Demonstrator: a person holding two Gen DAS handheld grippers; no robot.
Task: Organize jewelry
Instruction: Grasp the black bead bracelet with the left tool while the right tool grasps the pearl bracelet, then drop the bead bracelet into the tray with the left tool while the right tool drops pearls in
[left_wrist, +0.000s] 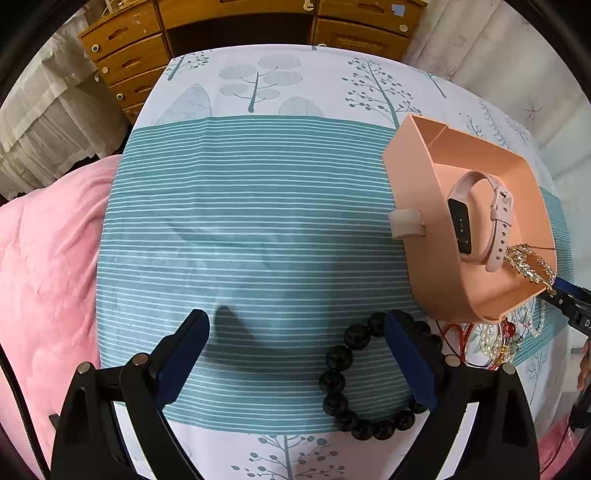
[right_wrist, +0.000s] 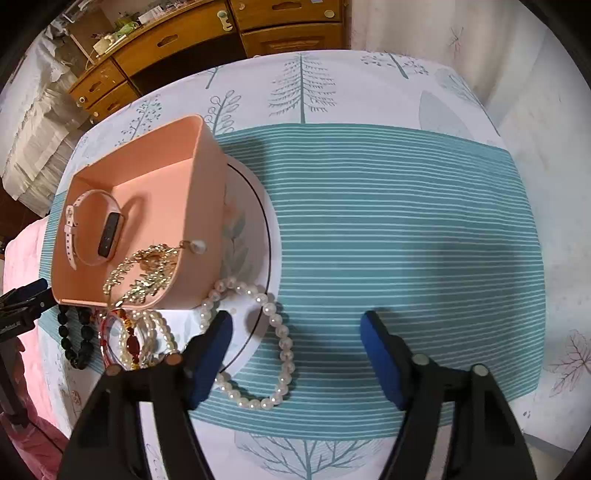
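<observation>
Both point steeply down: left hand-held gripper and right hand-held gripper, jaws spread apart.

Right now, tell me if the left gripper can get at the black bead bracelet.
Probably yes. The left gripper is open just above the cloth, and the black bead bracelet lies uncovered beside its right finger, which overlaps the loop. A small sideways shift should straddle the beads.

Left gripper: black plastic arms w/ triangular cut-outs, round silver screw heads showing at the pivots, dark blue pads lining the fingers. Right gripper: same build, black arms, silver pivot screws, brighter blue pads. White lettering is showing on its black side seen from left wrist cam, too cropped to read.
</observation>
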